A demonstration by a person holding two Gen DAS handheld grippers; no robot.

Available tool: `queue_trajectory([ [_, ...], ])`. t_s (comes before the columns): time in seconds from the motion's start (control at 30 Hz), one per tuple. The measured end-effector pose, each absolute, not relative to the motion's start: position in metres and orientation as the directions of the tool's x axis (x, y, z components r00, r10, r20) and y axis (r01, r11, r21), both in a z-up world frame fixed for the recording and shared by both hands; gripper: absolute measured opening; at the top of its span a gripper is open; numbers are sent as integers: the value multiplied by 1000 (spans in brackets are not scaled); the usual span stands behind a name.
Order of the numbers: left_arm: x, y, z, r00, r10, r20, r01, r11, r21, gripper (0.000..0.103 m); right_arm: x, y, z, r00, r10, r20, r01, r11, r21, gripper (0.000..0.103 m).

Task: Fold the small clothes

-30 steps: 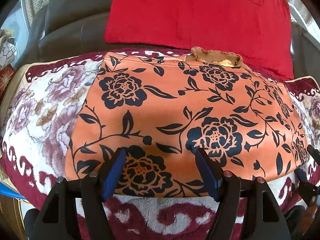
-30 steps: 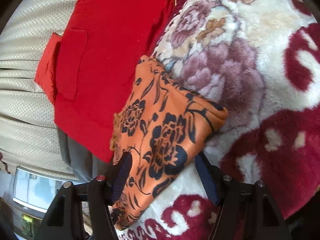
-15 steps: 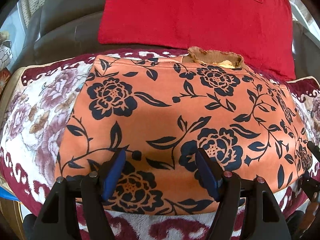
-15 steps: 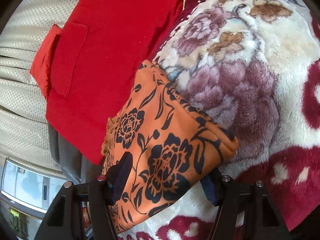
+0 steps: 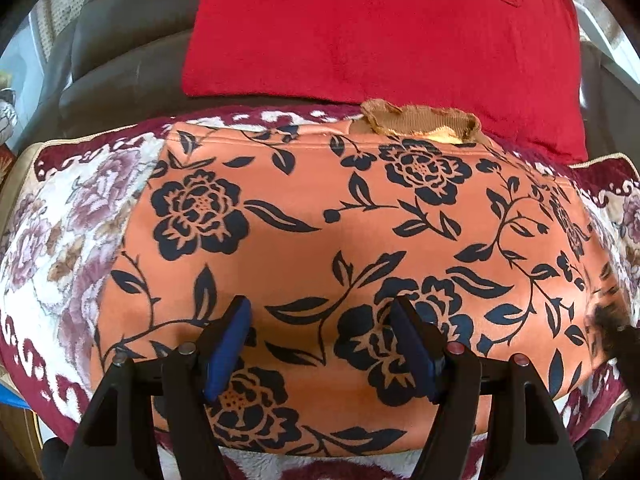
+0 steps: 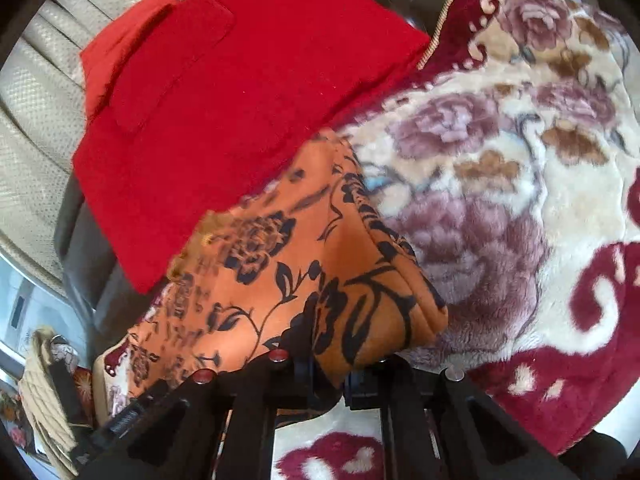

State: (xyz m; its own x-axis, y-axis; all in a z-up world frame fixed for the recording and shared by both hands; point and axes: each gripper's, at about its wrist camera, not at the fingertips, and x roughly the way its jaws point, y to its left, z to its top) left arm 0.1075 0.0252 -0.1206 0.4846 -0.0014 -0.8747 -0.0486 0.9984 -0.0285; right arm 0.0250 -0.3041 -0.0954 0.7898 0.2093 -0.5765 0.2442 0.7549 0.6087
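Observation:
An orange garment with black flowers [image 5: 320, 220] lies folded flat on a plush flowered blanket [image 5: 60, 240], its ribbed brown collar [image 5: 420, 122] at the far edge. My left gripper [image 5: 320, 344] hovers open over the garment's near part, its blue pads [image 5: 228, 340] apart with nothing pinched. In the right wrist view the garment's near corner [image 6: 360, 312] is lifted and bunched between the fingers of my right gripper [image 6: 328, 372], whose jaws are closing on it. That raised corner shows blurred at the right edge of the left wrist view.
A red folded cloth [image 5: 380, 28] rests against a dark sofa back [image 5: 120, 52] just beyond the garment. The blanket [image 6: 520, 200] spreads wide to the right. Beige curtains [image 6: 36, 120] hang behind, and clutter [image 6: 44, 380] sits low at the left.
My right gripper's jaws have come together on the garment's corner and lifted it, rolling as they rose. The left gripper slid slightly farther over the garment and stayed open.

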Motion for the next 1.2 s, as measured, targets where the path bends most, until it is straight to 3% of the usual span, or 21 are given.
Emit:
queue_trajectory([
  [0.13,109,21,-120,494,8,-870,-35,999,-11,73,22,-326,-117,808,322,-493,226,603,765,24],
  [0.2,112,22,-121,491,6,-871,-46,999,-19,73,20,-328,-113,822,338,-459,188,599,778,57],
  [0.27,114,20,-123,487,9,-873,-48,999,-17,73,24,-328,-109,826,353,-441,167,593,787,63],
  [0.47,111,19,-120,493,-6,-870,-38,999,-29,73,36,-324,-109,817,334,-470,202,598,775,58],
  [0.53,110,22,-119,492,-12,-870,-41,998,-37,73,38,-321,-107,811,318,-491,214,620,755,49],
  [0.57,109,23,-119,492,-14,-870,-44,998,-41,73,38,-321,-107,811,318,-491,214,620,755,39],
  [1.07,100,36,-113,504,-34,-863,-53,996,-70,73,40,-321,-108,794,282,-538,239,668,704,38],
  [1.2,101,38,-118,491,-30,-871,-64,995,-71,73,42,-319,-108,787,271,-554,244,688,683,33],
])
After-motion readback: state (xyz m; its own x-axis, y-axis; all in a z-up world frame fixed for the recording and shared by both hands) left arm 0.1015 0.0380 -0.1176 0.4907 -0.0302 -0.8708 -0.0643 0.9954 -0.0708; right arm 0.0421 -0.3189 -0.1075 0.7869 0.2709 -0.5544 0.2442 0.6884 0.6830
